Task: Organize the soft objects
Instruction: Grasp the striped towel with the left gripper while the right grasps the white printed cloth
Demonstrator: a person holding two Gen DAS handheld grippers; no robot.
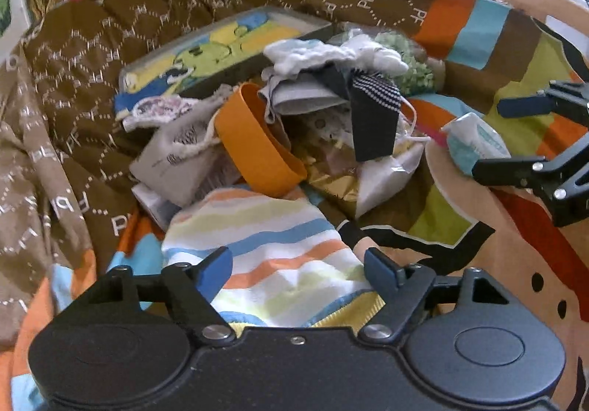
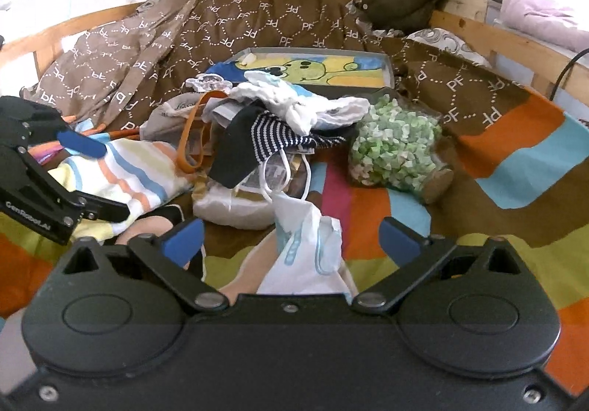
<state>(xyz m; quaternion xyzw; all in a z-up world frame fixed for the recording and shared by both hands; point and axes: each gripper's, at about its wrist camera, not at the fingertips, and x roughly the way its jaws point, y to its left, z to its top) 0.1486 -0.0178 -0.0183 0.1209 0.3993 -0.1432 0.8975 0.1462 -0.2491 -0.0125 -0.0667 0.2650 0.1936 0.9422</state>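
A: Why do both tongs gape?
B: Left tongs (image 1: 298,269) straddle the striped towel (image 1: 272,245) on the bed (image 1: 515,264), right tongs (image 2: 292,238) the white packet (image 2: 313,252), ready to grip

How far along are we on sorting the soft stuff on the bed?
Barely started, by the look of it. Done: nothing looks sorted; the grey tray holds only its frog-print liner. In hand: nothing gripped. The open left gripper straddles the striped towel; the open right gripper brackets the white tissue pack. Left: the pile of socks, the orange band and the green-bead bag.
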